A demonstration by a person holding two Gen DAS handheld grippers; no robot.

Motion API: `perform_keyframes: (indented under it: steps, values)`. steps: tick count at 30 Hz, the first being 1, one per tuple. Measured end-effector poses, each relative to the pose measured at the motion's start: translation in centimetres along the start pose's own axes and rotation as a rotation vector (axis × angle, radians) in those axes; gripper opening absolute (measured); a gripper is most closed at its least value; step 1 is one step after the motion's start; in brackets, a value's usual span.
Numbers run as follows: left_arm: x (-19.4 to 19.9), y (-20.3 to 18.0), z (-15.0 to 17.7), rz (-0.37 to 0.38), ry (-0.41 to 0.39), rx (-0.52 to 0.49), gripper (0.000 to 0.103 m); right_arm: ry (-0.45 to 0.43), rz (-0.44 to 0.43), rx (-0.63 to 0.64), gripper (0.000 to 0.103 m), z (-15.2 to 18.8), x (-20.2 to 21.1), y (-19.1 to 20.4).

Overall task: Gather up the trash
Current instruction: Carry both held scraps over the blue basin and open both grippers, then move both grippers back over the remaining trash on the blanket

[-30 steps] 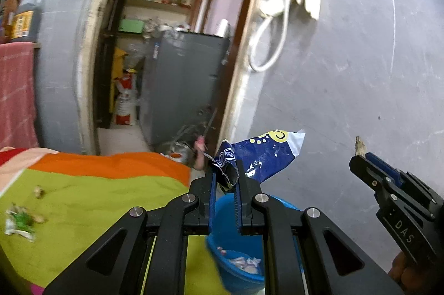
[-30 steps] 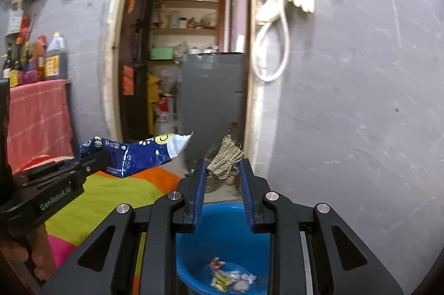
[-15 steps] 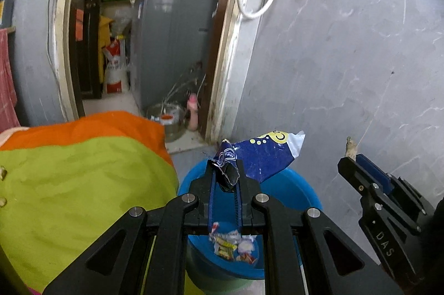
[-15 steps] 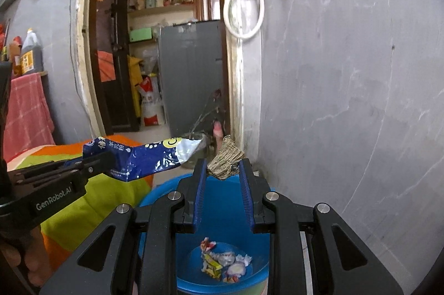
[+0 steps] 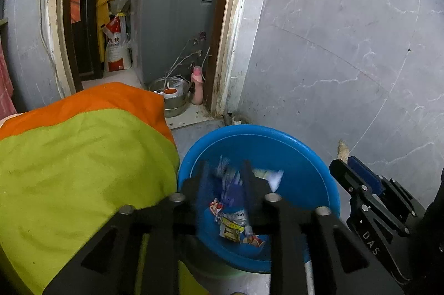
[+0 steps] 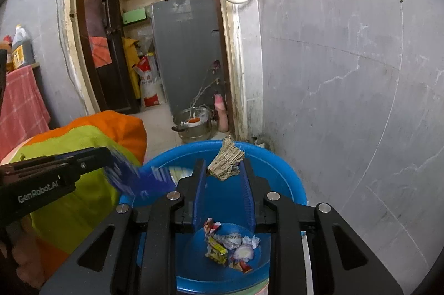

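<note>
1. The left gripper (image 5: 223, 175) hangs over the blue tub (image 5: 310, 153). Its jaws have just been opening, and they now stand a little apart.
2. The blue snack wrapper (image 5: 230, 184) is a blur between the left gripper's fingers. It looks loose and the pads do not press on it. Seen from the right wrist, it is a blue smear (image 6: 144, 179) just off the left gripper's tip, over the tub's rim.
3. The right gripper (image 6: 224, 173) pinches a crumpled brown scrap (image 6: 226, 163) at its tips. The scrap sits between the two blue pads and sticks up above them.
4. From the left wrist, the right gripper (image 5: 345, 164) is off to the right, beside the tub's rim, with a bit of the brown scrap (image 5: 343, 150) poking out of its tip.
5. Below both grippers, at the bottom of the tub, lies a small heap of candy wrappers (image 6: 230, 247).
6. To the left of the grippers is a green and orange blanket (image 5: 83, 156). It touches the tub's side.
7. Ahead of the grippers, past the tub, a steel pot (image 6: 194, 125) and a pink bottle (image 6: 220, 114) stand on the floor by a doorway, in front of a grey cabinet (image 6: 186, 45).
8. A hand (image 6: 25, 259) holds the left gripper from below.
</note>
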State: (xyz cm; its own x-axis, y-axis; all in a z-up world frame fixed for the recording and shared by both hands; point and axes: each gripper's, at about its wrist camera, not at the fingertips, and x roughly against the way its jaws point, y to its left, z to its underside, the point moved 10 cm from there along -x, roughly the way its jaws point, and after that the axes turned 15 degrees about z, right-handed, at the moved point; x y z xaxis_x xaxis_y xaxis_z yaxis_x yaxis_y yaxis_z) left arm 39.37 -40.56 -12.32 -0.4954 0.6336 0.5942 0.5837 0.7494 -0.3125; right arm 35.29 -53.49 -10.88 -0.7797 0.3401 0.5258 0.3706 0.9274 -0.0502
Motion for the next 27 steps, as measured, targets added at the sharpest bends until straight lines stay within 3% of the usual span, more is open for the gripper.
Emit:
perform_keyframes:
  steps: [1, 6, 10, 13, 15, 17, 21, 23, 27]
  values:
    - [0.1, 0.1, 0.0, -0.002, -0.007, -0.001, 0.035, 0.000, 0.000, -0.001, 0.025, 0.0, 0.1, 0.0]
    - [1.0, 0.1, -0.3, 0.002, -0.045, 0.002, 0.039, -0.021, -0.002, -0.009, 0.033, -0.6, 0.5, -0.3]
    - [2.4, 0.5, -1.0, -0.003, -0.102, 0.020, 0.055, -0.041, -0.001, -0.016, 0.044, -1.1, 1.3, -0.5]
    - [3.8, 0.8, -1.8, -0.029, -0.141, 0.019, 0.059, -0.055, 0.003, -0.023, 0.049, -1.4, 1.9, -0.7]
    - [4.5, 1.1, -2.2, -0.042, -0.157, 0.024, 0.066, -0.062, 0.005, -0.029, 0.050, -1.7, 2.3, -0.8]
    - [5.3, 1.6, -2.6, -0.054, -0.179, 0.030, 0.077, -0.071, 0.010, -0.033, 0.058, -2.1, 2.6, -0.9]
    - [6.5, 2.1, -3.2, -0.078, -0.203, 0.023, 0.086, -0.088, 0.012, -0.042, 0.067, -2.8, 3.3, -1.1]
    - [7.3, 2.3, -3.4, -0.096, -0.220, 0.015, 0.096, -0.093, 0.014, -0.043, 0.073, -3.1, 3.6, -1.1]
    - [8.7, 2.5, -3.5, -0.132, -0.253, -0.015, 0.101, -0.104, 0.018, -0.050, 0.081, -3.5, 4.2, -1.1]
